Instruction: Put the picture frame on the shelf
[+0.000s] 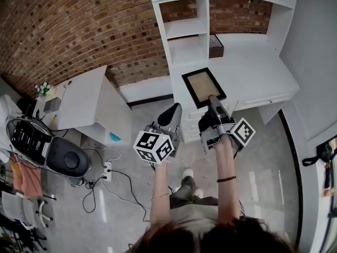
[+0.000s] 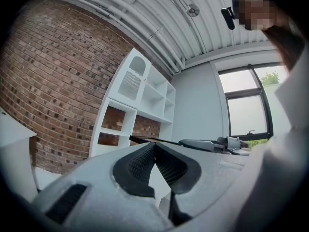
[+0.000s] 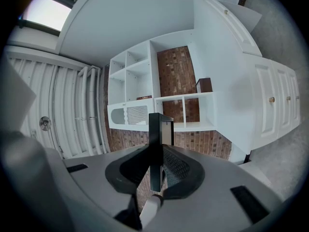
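**A:** Where's the picture frame (image 1: 204,86)?

**B:** In the air, roughly flat, out ahead of the person. It shows against the white cabinet top (image 1: 263,73) and is not on the shelf (image 1: 185,29).

**A:** Grippers?

**B:** The right gripper (image 1: 213,103) is clamped on the frame's near edge. The left gripper (image 1: 171,115) is just to its left, jaws pressed together with nothing between them.

**A:** Progress?

**B:** The pick-up looks done. What's left, I judge, is the carry to the far shelf, setting the frame in a compartment and letting go. The nearest compartments look bare, and a dark box (image 1: 216,46) sits to their right.
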`<control>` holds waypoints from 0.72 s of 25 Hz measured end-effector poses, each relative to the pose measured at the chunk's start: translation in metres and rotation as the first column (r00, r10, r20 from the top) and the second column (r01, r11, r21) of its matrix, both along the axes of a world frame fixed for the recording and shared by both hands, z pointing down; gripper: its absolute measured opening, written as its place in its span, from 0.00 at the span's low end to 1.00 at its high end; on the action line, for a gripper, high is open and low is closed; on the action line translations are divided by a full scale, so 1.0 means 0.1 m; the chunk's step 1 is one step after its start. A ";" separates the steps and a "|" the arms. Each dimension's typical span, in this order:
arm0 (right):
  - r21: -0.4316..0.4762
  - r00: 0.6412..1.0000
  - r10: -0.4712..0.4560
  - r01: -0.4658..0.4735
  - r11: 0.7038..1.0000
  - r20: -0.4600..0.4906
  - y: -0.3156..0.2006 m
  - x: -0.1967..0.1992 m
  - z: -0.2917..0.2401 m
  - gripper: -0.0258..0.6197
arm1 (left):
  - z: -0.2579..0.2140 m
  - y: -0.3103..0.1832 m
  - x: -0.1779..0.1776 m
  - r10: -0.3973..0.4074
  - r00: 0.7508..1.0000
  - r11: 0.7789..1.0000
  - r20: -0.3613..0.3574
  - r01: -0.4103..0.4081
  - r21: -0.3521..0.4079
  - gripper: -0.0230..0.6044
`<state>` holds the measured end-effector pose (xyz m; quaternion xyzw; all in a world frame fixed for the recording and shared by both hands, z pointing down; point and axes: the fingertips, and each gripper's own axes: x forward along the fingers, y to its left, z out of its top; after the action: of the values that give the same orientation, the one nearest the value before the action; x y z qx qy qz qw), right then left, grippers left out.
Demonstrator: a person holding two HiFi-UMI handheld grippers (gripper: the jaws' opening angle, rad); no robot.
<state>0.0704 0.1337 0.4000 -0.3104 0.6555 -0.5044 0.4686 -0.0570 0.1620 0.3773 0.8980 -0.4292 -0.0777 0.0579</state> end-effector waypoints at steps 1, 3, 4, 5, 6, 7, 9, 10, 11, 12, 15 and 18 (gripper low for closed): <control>0.000 1.000 0.003 -0.003 1.000 0.000 -0.05 0.01 0.01 0.15 | 0.01 -0.06 0.01 0.004 1.000 1.000 0.002 -0.004 -0.001 0.05; 0.001 1.000 0.005 -0.005 1.000 -0.001 -0.17 0.01 0.01 0.15 | 0.01 -0.18 0.00 0.008 1.000 1.000 0.002 -0.008 -0.001 0.05; 0.002 1.000 0.005 -0.005 1.000 -0.001 -0.23 0.00 0.01 0.15 | 0.01 -0.25 0.00 0.008 1.000 1.000 0.000 -0.008 -0.002 0.05; 0.001 1.000 0.005 -0.005 1.000 -0.002 -0.29 -0.01 0.02 0.15 | 0.01 -0.31 -0.01 0.008 1.000 1.000 -0.001 -0.008 -0.004 0.05; -0.001 1.000 0.007 -0.007 1.000 -0.001 -0.35 -0.01 0.03 0.15 | 0.02 -0.38 -0.02 0.008 1.000 1.000 0.000 -0.008 -0.007 0.05; -0.005 1.000 0.008 -0.008 1.000 0.000 -0.42 -0.02 0.05 0.15 | 0.04 -0.45 -0.04 0.009 1.000 1.000 0.000 -0.009 -0.011 0.05; -0.013 1.000 0.011 -0.011 1.000 0.002 -0.53 -0.04 0.10 0.15 | 0.08 -0.58 -0.06 0.011 1.000 1.000 -0.001 -0.011 -0.017 0.05; -0.016 1.000 0.013 -0.013 1.000 0.002 -0.59 -0.05 0.12 0.15 | 0.10 -0.63 -0.07 0.013 1.000 1.000 -0.003 -0.013 -0.018 0.05; -0.017 1.000 0.014 -0.014 1.000 0.003 -0.63 -0.06 0.14 0.15 | 0.12 -0.69 -0.08 0.015 1.000 1.000 -0.004 -0.015 -0.019 0.05; -0.018 1.000 0.015 -0.015 1.000 0.003 -0.68 -0.07 0.16 0.15 | 0.12 -0.75 -0.09 0.017 1.000 1.000 -0.006 -0.017 -0.019 0.05; -0.020 1.000 0.016 -0.016 1.000 0.003 -0.83 -0.09 0.16 0.15 | 0.13 -0.91 -0.09 0.026 1.000 0.999 -0.012 -0.026 -0.022 0.05; -0.016 1.000 0.019 -0.019 1.000 0.005 -0.80 -0.08 0.20 0.15 | 0.19 -0.89 -0.06 0.035 0.999 0.999 -0.014 -0.035 -0.020 0.05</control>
<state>0.0620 0.0534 0.4199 -0.3192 0.6472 -0.5059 0.4725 -0.0633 0.0730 0.3962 0.9042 -0.4137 -0.0784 0.0713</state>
